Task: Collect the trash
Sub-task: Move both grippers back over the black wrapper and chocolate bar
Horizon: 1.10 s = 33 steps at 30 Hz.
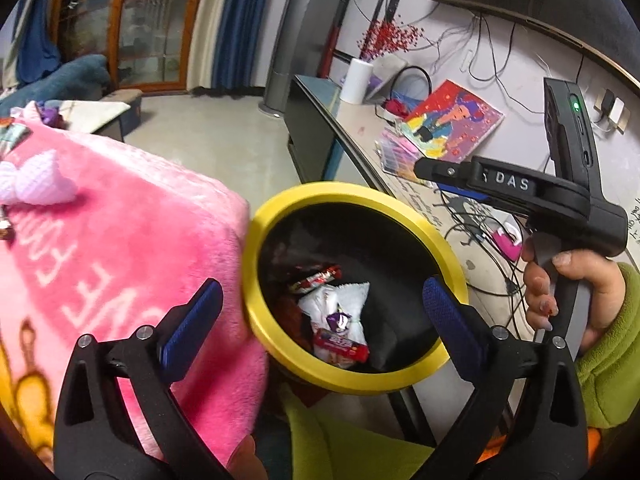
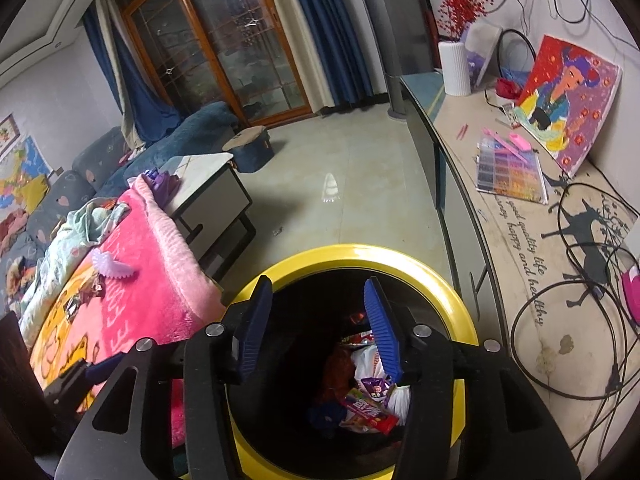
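Observation:
A black bin with a yellow rim (image 1: 276, 216) (image 2: 460, 300) stands between a pink blanket and a long counter. Inside lie several wrappers: a white crumpled bag (image 1: 340, 300), a red wrapper (image 1: 340, 346) (image 2: 370, 412) and a red-white wrapper (image 1: 316, 278). My left gripper (image 1: 320, 320) is open and empty, just above the bin's near rim. My right gripper (image 2: 320, 332) is open and empty, directly over the bin's mouth; it also shows in the left wrist view (image 1: 424, 168), to the right of the bin. More small wrappers (image 2: 86, 296) lie on the blanket.
The pink blanket (image 1: 120, 220) (image 2: 140, 280) lies left of the bin, with a lilac knitted piece (image 1: 36, 180) (image 2: 114, 266) on it. The counter (image 2: 520, 240) at right carries cables, a painting (image 2: 568, 92), a bead box and a white vase (image 2: 454, 66). Tiled floor and a low table (image 2: 212, 192) lie beyond.

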Available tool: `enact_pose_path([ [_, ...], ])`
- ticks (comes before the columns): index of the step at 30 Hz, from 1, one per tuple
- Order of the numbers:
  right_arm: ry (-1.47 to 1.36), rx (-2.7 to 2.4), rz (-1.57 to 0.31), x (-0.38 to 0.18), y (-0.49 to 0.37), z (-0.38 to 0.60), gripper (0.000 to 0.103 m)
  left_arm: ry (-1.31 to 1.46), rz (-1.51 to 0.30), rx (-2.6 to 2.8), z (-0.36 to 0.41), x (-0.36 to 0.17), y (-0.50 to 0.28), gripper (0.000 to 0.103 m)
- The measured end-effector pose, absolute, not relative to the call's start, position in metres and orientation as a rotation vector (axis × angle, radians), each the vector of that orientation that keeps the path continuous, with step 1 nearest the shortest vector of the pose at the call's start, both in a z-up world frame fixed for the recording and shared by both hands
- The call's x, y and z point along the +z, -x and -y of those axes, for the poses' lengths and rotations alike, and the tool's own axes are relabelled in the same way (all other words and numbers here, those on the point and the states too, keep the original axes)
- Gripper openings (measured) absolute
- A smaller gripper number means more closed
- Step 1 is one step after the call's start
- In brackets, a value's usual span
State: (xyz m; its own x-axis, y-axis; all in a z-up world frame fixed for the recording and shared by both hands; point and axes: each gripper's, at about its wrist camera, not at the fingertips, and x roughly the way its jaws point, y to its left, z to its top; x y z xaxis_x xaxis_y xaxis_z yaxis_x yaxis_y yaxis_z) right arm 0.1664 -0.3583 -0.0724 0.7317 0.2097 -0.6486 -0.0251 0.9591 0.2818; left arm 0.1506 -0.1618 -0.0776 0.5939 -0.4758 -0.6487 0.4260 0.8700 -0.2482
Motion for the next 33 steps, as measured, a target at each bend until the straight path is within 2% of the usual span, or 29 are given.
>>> enact_pose_path([
  [33,-0.101,0.281,-0.588,-0.033,-0.128,0.263,0.073,0.182,-0.6,-0.265,0.055,-0.035,-0.133,0.092],
])
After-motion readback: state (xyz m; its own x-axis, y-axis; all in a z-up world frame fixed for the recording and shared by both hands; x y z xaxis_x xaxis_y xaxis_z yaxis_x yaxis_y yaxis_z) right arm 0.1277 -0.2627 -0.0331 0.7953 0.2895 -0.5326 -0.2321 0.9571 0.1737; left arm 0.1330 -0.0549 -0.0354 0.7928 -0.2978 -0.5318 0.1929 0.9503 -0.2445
